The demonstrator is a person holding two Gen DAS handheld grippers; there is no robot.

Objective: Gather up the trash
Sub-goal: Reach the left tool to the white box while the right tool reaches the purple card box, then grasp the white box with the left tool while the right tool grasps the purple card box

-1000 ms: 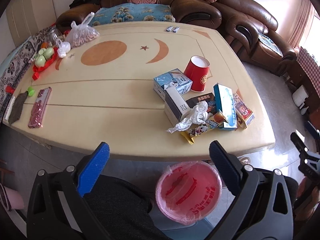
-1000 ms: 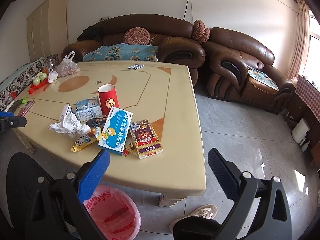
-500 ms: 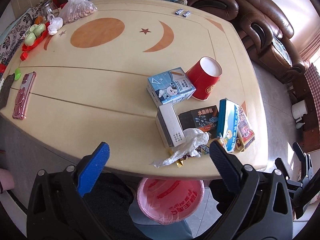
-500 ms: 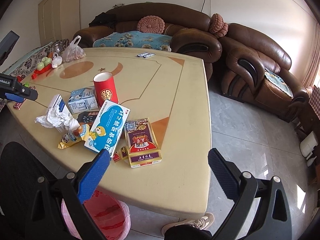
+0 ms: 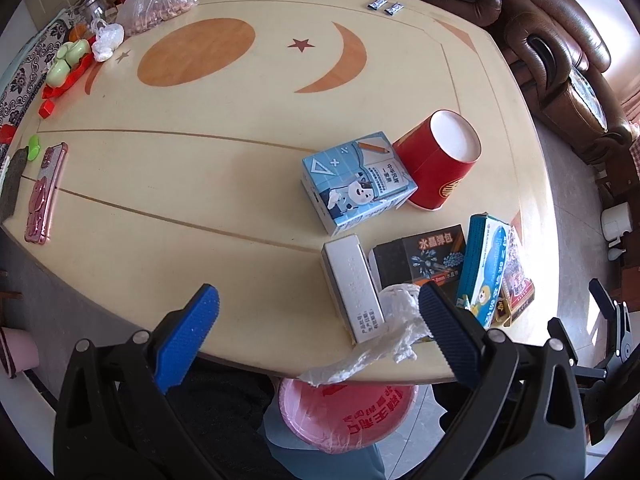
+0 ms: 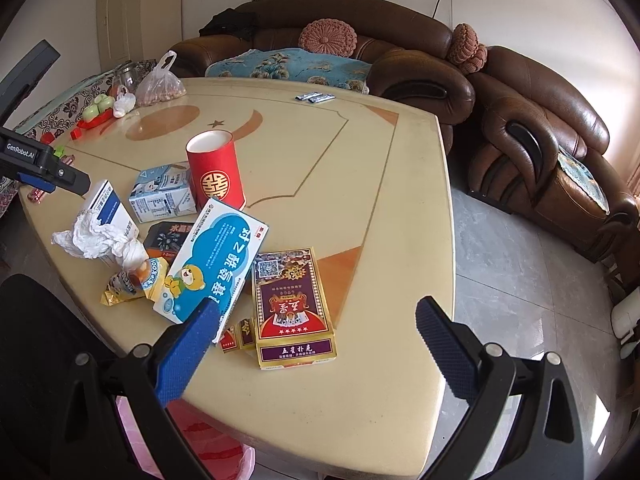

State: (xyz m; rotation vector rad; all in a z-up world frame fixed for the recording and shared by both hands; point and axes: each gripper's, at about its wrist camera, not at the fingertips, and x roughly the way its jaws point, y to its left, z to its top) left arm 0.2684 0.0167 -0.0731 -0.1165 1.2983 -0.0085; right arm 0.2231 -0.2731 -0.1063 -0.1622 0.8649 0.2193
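A pile of trash lies at the near right of the cream table (image 5: 200, 184): a red paper cup (image 5: 438, 164), a blue milk carton (image 5: 356, 182), a white box (image 5: 354, 286), a black box (image 5: 424, 258), a teal medicine box (image 5: 482, 266), a crumpled tissue (image 5: 388, 340) and a purple card box (image 6: 292, 308). My left gripper (image 5: 316, 326) is open above the table's near edge, its right finger over the tissue. My right gripper (image 6: 314, 342) is open over the table corner by the purple card box. A pink-lined bin (image 5: 348, 416) stands below the edge.
A pink phone (image 5: 44, 194), red and green toys (image 5: 66, 68), a plastic bag (image 5: 158, 10) and two small sachets (image 5: 386, 6) lie at the table's far sides. Brown leather sofas (image 6: 532, 140) stand behind and to the right. Grey tiled floor (image 6: 520, 280) lies at the right.
Both grippers have moved forward and closer to the trash pile. The left one now reaches over the table edge by the tissue. Both stay open.
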